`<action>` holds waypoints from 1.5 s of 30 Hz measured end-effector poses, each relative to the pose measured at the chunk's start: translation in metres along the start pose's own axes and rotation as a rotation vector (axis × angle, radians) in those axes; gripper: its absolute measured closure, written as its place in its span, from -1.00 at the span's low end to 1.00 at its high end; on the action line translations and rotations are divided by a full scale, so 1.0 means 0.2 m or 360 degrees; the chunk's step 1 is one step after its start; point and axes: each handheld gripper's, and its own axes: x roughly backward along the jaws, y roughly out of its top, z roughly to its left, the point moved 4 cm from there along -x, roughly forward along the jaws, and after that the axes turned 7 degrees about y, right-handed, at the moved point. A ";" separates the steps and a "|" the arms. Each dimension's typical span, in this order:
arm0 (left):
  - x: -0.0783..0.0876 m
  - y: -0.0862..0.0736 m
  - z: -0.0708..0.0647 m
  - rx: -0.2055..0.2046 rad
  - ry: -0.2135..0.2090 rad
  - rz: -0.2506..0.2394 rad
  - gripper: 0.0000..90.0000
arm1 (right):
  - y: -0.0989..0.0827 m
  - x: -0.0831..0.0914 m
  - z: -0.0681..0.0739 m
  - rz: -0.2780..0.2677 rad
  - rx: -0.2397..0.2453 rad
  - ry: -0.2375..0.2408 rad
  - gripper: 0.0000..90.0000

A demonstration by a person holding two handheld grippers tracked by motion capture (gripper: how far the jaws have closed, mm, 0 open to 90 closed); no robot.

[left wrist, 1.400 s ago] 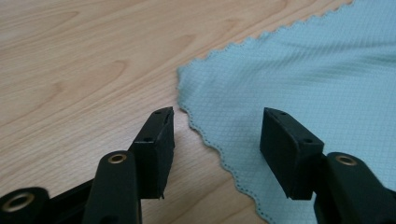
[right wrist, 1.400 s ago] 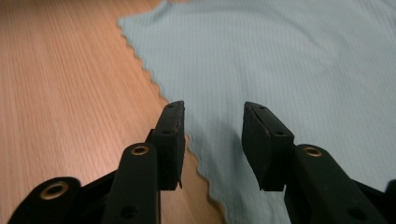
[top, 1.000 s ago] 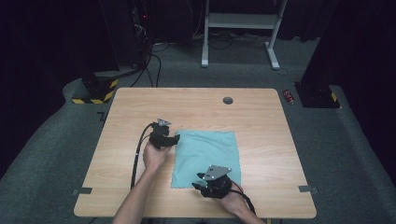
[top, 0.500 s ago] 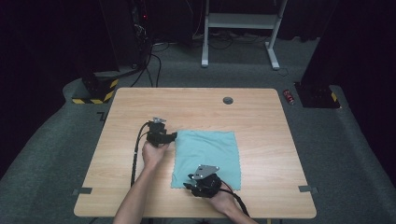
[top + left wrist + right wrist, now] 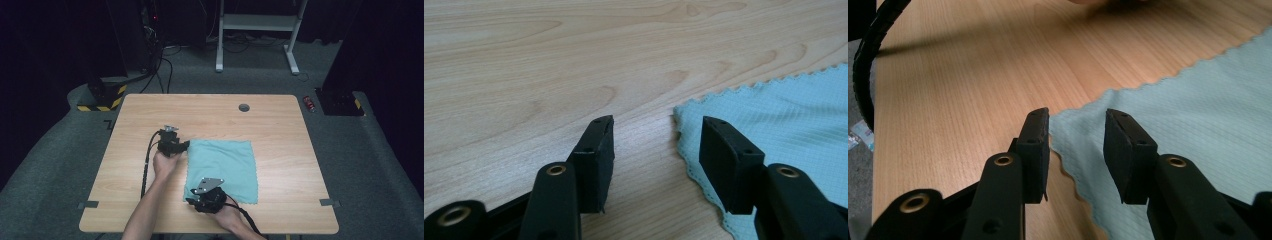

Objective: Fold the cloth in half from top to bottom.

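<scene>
A light teal cloth (image 5: 225, 167) lies flat on the wooden table (image 5: 285, 135). My left gripper (image 5: 186, 145) sits low at the cloth's far left corner. In the left gripper view the gripper (image 5: 656, 150) is open, and that corner of the cloth (image 5: 784, 115) reaches in between the jaws, close to the right one. My right gripper (image 5: 192, 201) is at the near left corner. The right gripper view shows the gripper (image 5: 1075, 145) open astride the cloth's (image 5: 1188, 110) corner tip. Both pairs of jaws have just been closing; neither pair presses the cloth.
A round cable hole (image 5: 244, 107) sits near the table's far edge. The left gripper's black cable (image 5: 146, 167) runs back along the forearm. Tape strips (image 5: 88, 204) mark the front corners. White frame legs (image 5: 255, 22) stand on the floor beyond.
My right gripper has slid left along the cloth's near edge to its near left corner. The left hand has stayed at the far left corner.
</scene>
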 end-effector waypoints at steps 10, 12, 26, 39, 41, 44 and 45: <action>0.00 0.00 -0.01 0.0010 -0.0018 -0.0004 0.08 | 0.02 -0.06 0.03 0.0049 0.0019 -0.0003 0.49; -0.01 0.01 -0.02 -0.0001 -0.0022 0.0021 0.08 | 0.02 -0.06 0.04 0.0055 0.0031 -0.0021 0.54; -0.05 0.07 -0.04 -0.0039 0.0044 0.0088 0.10 | 0.03 -0.06 0.04 0.0084 0.0082 -0.0080 0.77; -0.08 0.10 -0.09 -0.0119 0.0028 0.0151 0.96 | 0.03 -0.05 0.04 0.0100 0.0089 -0.0138 1.00; -0.07 0.10 -0.09 -0.0107 0.0016 0.0157 0.98 | 0.03 -0.05 0.04 0.0093 0.0091 -0.0136 1.00; -0.06 0.11 -0.08 -0.0071 -0.0015 0.0138 0.99 | 0.03 -0.04 0.04 0.0072 0.0082 -0.0127 1.00; -0.06 0.12 -0.08 -0.0060 -0.0026 0.0130 0.99 | 0.03 -0.03 0.05 0.0064 0.0081 -0.0128 1.00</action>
